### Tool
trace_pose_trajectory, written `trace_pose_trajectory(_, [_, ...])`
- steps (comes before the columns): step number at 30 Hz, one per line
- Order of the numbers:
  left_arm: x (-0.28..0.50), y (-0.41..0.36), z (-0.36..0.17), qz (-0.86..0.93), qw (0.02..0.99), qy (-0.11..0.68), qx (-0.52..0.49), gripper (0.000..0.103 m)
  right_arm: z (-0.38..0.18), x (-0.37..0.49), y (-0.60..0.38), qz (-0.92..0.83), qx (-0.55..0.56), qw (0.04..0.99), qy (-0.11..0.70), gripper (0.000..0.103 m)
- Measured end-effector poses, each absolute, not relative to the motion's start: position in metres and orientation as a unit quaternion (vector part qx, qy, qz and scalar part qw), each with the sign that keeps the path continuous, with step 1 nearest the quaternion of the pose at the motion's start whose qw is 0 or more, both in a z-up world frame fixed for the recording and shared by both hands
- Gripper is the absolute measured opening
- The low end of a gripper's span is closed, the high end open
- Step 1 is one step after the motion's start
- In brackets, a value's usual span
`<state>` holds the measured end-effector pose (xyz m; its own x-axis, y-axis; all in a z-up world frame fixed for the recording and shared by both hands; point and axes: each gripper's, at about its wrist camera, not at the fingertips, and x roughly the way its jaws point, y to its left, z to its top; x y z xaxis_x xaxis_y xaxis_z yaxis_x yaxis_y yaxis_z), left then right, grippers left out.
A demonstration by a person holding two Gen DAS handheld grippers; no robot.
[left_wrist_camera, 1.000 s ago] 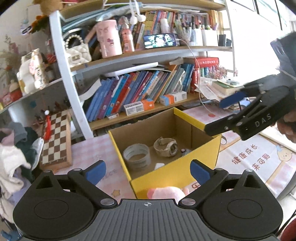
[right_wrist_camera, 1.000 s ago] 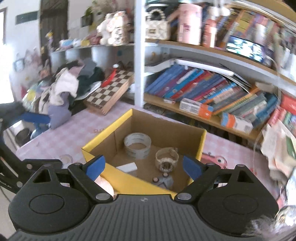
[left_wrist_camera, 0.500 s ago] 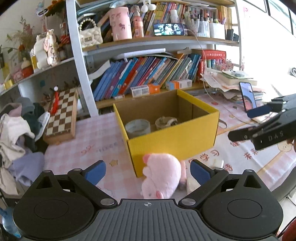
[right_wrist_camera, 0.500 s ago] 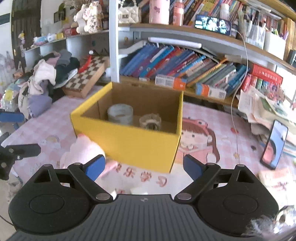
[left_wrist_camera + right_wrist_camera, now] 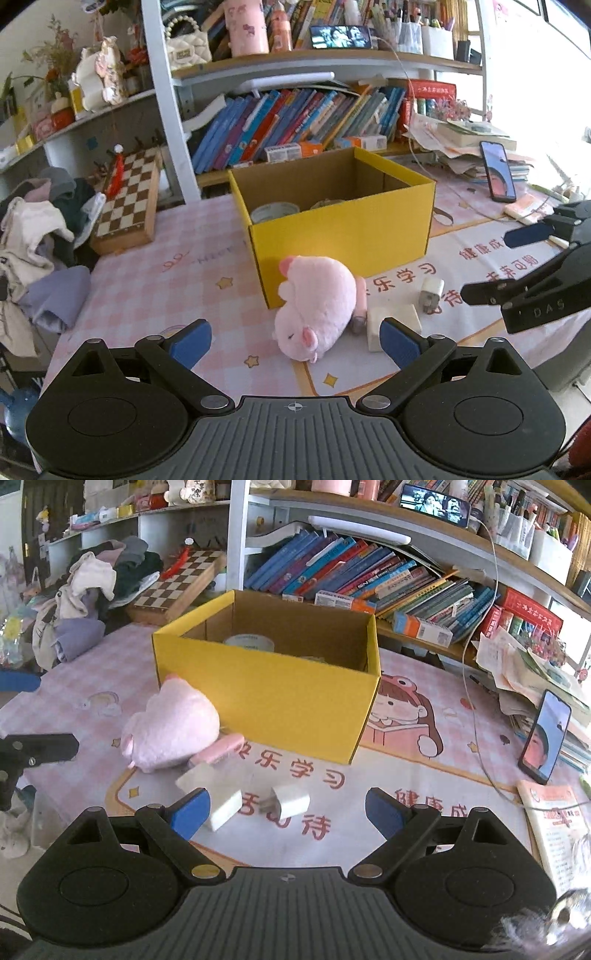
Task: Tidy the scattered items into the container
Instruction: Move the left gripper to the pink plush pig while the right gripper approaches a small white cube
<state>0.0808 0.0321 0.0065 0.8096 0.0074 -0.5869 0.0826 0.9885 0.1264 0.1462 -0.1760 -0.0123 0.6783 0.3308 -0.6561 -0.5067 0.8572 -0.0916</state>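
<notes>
A yellow cardboard box (image 5: 340, 229) (image 5: 266, 698) stands open on the pink mat, with a tape roll (image 5: 274, 213) (image 5: 249, 642) and another item inside. A pink plush pig (image 5: 317, 302) (image 5: 171, 727) lies against the box's near corner. Beside it sit a white block (image 5: 393, 325) (image 5: 212, 794) and a white charger plug (image 5: 430, 293) (image 5: 290, 799). My left gripper (image 5: 295, 339) is open and empty, just short of the pig. My right gripper (image 5: 286, 810) is open and empty, with the plug and block between and ahead of its fingers; it also shows in the left wrist view (image 5: 524, 266).
A bookshelf (image 5: 295, 110) runs behind the box. A chessboard (image 5: 129, 199) and a heap of clothes (image 5: 33, 236) lie at the left. A phone (image 5: 546, 734) leans on paper stacks at the right, with a cable (image 5: 476, 716) and a booklet (image 5: 554, 827) nearby.
Both grippers have pulled back and down from above the box. The pig, block and plug have come into view in front of them. Both stay open.
</notes>
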Motion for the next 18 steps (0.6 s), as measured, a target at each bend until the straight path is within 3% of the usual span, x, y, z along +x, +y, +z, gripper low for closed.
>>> trace_pose_trajectory(9, [0.079, 0.028, -0.005, -0.009, 0.946, 0.317, 0.062, 0.099, -0.017, 0.135, -0.173, 0.202, -0.128, 0.923, 0.302, 0.091])
trace_pose_trajectory(18, [0.083, 0.019, -0.018, -0.018, 0.938, 0.337, 0.073, 0.099, -0.035, 0.136, -0.173, 0.198, -0.125, 0.909, 0.344, 0.091])
